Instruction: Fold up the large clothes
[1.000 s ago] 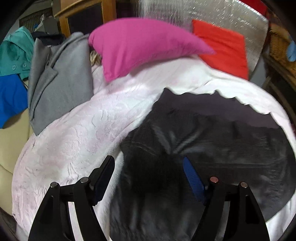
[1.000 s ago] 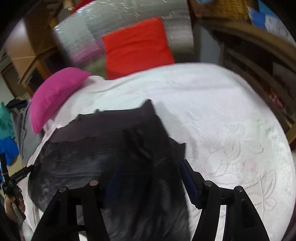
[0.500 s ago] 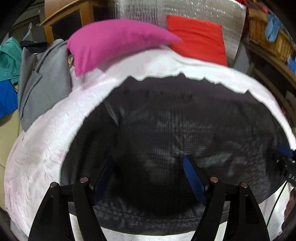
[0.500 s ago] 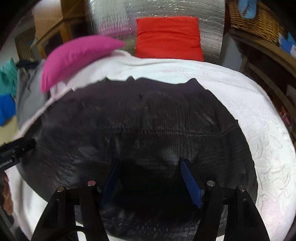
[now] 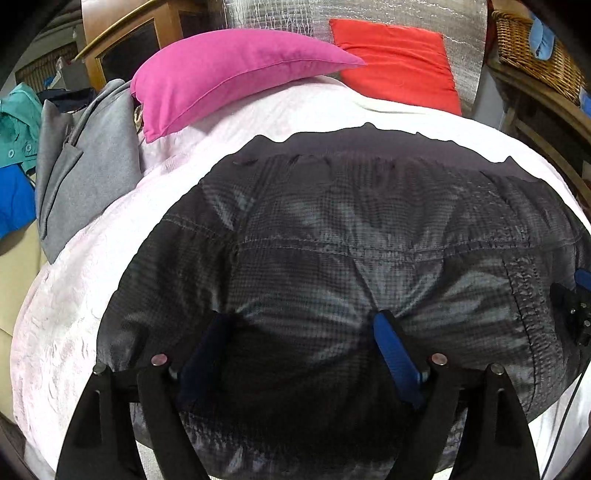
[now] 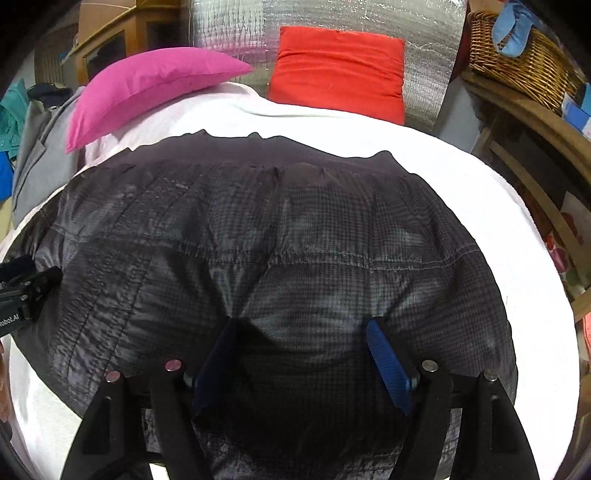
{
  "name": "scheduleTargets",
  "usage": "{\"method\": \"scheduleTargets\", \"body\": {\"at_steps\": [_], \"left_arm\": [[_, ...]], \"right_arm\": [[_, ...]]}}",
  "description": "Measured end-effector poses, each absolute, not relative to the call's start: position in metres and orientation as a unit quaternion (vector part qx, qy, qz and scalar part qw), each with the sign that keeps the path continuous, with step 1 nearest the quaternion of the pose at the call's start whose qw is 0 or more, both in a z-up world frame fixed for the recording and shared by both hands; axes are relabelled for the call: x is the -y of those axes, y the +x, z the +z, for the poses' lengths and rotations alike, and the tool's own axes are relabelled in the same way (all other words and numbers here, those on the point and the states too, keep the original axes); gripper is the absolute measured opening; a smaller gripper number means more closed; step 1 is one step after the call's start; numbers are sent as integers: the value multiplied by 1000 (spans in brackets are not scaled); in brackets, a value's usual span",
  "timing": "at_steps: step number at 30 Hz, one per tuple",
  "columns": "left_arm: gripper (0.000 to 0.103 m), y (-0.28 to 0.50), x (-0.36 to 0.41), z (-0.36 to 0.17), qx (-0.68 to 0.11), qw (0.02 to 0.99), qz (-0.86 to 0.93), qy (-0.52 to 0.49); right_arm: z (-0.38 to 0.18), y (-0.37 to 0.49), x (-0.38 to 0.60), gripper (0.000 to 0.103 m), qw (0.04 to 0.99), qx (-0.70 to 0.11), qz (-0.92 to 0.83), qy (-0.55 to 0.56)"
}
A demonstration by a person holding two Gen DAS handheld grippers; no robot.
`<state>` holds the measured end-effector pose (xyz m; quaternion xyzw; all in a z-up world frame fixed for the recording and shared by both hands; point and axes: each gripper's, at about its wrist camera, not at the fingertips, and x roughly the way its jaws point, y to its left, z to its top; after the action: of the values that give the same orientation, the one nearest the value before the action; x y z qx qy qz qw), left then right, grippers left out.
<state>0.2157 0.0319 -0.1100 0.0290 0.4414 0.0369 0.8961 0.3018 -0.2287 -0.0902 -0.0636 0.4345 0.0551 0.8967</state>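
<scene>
Dark jacket (image 5: 369,236) spread flat on white bed (image 5: 66,314); left claw (image 5: 299,343) & right claw (image 6: 299,347), jaws just widening, fabric bunched between, unpinched. Risk: slick shell slips, fold skews.

Sheeny ripstop-checked dark jacket (image 5: 332,229) on matt embossed white bedspread (image 5: 66,314); crinkled silver foil panel (image 6: 229,29), woven wicker basket (image 6: 524,55).

Both wrist cameras look steeply down, close over one dark jacket (image 5: 332,258).
</scene>
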Motion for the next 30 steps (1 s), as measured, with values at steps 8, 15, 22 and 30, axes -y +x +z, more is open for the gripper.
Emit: {"method": "scheduleTargets", "body": {"at_steps": [8, 15, 22, 30], "left_arm": [[90, 215, -36, -104, -441, 896, 41, 21], [90, 201, -123, -61, -422, 904, 29, -63], [90, 223, -200, -97, -487, 841, -14, -237], [90, 250, -194, -106, -503, 814, -76, -279]], "right_arm": [[-85, 304, 233, 79, 895, -439, 68, -40], [-45, 285, 353, 84, 893, -415, 75, 157], [-81, 296, 441, 84, 832, -447, 94, 315], [-103, 339, 421, 84, 811, -480, 146, 301]]}}
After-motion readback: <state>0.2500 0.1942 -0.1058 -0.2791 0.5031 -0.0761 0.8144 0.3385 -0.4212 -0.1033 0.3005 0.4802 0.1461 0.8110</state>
